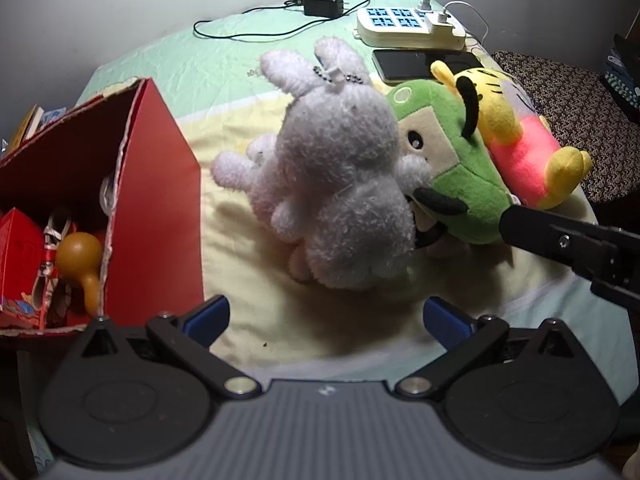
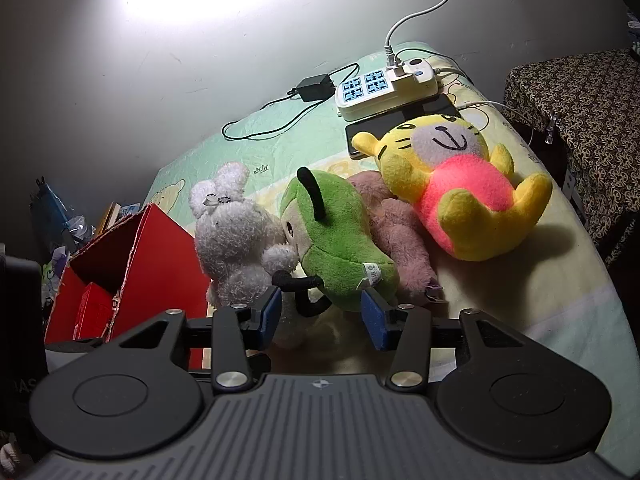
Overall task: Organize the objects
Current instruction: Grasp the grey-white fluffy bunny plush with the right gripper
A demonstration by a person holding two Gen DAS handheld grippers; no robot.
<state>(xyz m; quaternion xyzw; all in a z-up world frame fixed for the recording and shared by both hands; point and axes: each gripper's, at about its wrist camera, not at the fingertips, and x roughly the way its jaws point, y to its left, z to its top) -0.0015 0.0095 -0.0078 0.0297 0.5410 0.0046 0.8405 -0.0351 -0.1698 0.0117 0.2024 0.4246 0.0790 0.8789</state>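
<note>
A white bunny plush (image 1: 336, 184) (image 2: 236, 240) lies on the bed beside an open red box (image 1: 160, 200) (image 2: 160, 256). My left gripper (image 1: 326, 312) hovers over the bunny's lower end, open wide, with nothing between the pads. A green plush (image 1: 452, 168) (image 2: 340, 240) leans against the bunny. Its lower end and black limb sit between the blue pads of my right gripper (image 2: 320, 316), which stands open and does not visibly squeeze it. A yellow and pink tiger plush (image 1: 516, 140) (image 2: 460, 192) and a mauve plush (image 2: 400, 232) lie further right.
The red box holds a brown gourd (image 1: 78, 256) and a small red carton (image 1: 20, 256). A power strip (image 1: 408, 26) (image 2: 384, 88), a phone (image 1: 416, 64) and a black adapter (image 1: 322, 4) lie near the wall. A patterned cloth-covered surface (image 2: 580, 92) borders the bed on the right.
</note>
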